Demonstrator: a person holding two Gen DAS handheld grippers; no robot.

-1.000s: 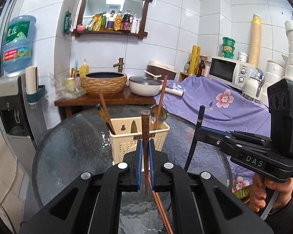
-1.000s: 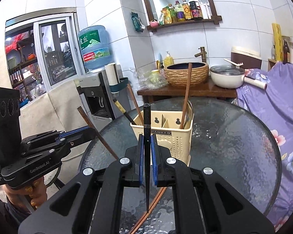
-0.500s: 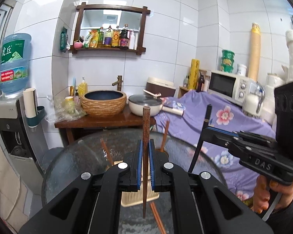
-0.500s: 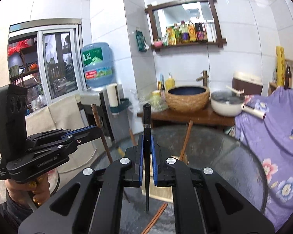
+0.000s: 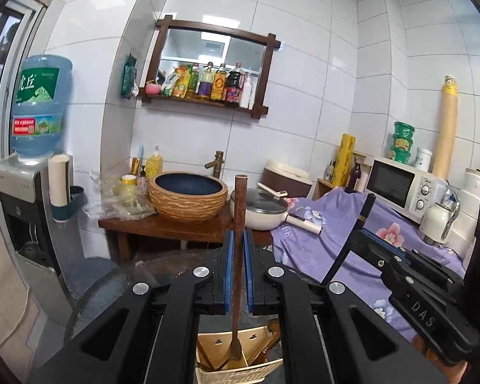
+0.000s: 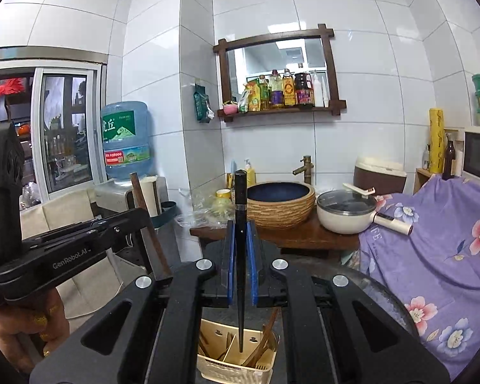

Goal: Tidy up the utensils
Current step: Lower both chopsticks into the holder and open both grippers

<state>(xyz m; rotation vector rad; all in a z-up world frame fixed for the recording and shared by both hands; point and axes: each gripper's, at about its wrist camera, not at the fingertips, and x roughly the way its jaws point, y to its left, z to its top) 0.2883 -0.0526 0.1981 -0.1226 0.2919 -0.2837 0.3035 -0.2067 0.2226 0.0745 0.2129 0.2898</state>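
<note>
My left gripper is shut on a brown wooden utensil that stands upright between the blue pads. Its lower end hangs above the cream utensil basket at the bottom of the left wrist view. My right gripper is shut on a black chopstick, also upright, tip over the same basket, which holds several wooden utensils. Each gripper shows in the other's view: the right gripper with the black chopstick, the left gripper with the brown utensil.
The basket stands on a round glass table. Behind it a wooden stand carries a woven basin and a white pan. A purple floral cloth and microwave lie right, a water dispenser left.
Both grippers have risen with their utensils still held. The basket has dropped from the middle of each view to the bottom edge, and more wall shows.
</note>
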